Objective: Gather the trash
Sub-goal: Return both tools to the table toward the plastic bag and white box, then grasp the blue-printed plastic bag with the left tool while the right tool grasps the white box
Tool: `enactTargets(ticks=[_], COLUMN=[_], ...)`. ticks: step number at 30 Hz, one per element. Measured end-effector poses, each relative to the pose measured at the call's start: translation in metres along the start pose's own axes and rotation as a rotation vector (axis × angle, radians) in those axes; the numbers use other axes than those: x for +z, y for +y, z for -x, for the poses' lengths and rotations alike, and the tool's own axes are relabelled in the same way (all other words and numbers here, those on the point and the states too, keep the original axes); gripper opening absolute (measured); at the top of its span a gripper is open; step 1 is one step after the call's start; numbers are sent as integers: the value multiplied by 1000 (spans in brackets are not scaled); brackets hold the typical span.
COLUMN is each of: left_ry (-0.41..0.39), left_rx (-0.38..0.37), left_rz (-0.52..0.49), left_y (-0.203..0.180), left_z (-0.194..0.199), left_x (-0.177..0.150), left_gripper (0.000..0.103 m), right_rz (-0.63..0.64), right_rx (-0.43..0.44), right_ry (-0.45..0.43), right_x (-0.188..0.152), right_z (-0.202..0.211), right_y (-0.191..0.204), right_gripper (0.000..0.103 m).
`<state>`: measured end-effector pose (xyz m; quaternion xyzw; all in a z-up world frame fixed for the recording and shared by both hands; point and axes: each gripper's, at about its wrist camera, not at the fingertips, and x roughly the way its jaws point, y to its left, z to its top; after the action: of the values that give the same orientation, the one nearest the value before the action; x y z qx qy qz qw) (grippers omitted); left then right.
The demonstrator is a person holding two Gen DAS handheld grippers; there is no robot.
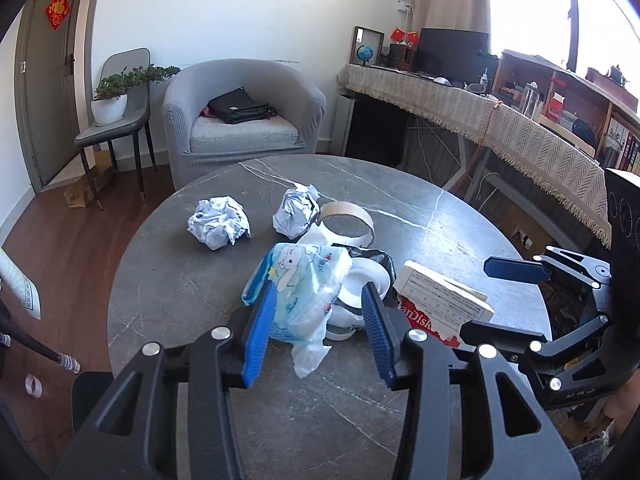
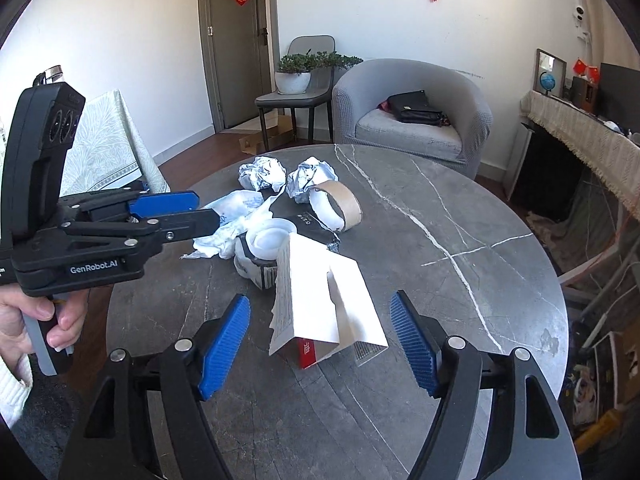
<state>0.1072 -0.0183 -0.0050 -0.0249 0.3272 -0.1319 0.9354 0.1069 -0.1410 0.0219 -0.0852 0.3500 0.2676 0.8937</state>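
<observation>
Left tool [image 2: 192, 216] reads "GenRobot.AI"; box [image 1: 436, 312] "anDisk".

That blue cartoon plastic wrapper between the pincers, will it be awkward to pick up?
Probably floppy: the wrapper is thin crinkled film that sags and trails a loose tail. It looks very light, so it may slide or flutter. The left gripper stands open around it, and the film would likely just crumple when squeezed.

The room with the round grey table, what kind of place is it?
Probably a home living room or study: a soft grey tub armchair, a potted green plant on a chair, and a long desk under a fringed beige cloth with a dark monitor.
</observation>
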Motion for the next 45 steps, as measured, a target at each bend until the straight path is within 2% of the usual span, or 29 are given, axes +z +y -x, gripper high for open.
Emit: enactTargets(ticks=[3,9,11,14,25,34,36,37,43,45], left_ry=[4,21,29,21,-24,-43,-44,-42,-41,-48], left_rx=[-5,-26,-26,-41,-29,-29,-37,-40,-35,-38], left_rz=[25,90,100,130,182,210,228,238,274,282], left_y=[3,13,14,19,40,58,62,65,76,78], left_z=[-2,-12,-15,-13,8,22,24,25,29,33], left_x=[2,6,6,8,12,15,15,15,14,14], left_gripper=[44,31,23,17,11,9,9,9,9,9], right_rz=[14,18,20,19,6,-51,-73,-85,-115,-124], right_rx=[-4,-10,-16,-21,-59,-41,-29,-21,-51,-61], right_ry=[8,8,13,20,40,75,86,94,87,75], right_x=[-1,-2,-3,-3,3,9,9,9,14,17], right_z=[-2,-1,-2,-7,-26,-45,-47,-48,-43,-40], right_y=[2,2,1,-1,-4,-7,-10,-11,-16,-17], right_gripper=[74,74,74,74,74,74,68,61,44,41])
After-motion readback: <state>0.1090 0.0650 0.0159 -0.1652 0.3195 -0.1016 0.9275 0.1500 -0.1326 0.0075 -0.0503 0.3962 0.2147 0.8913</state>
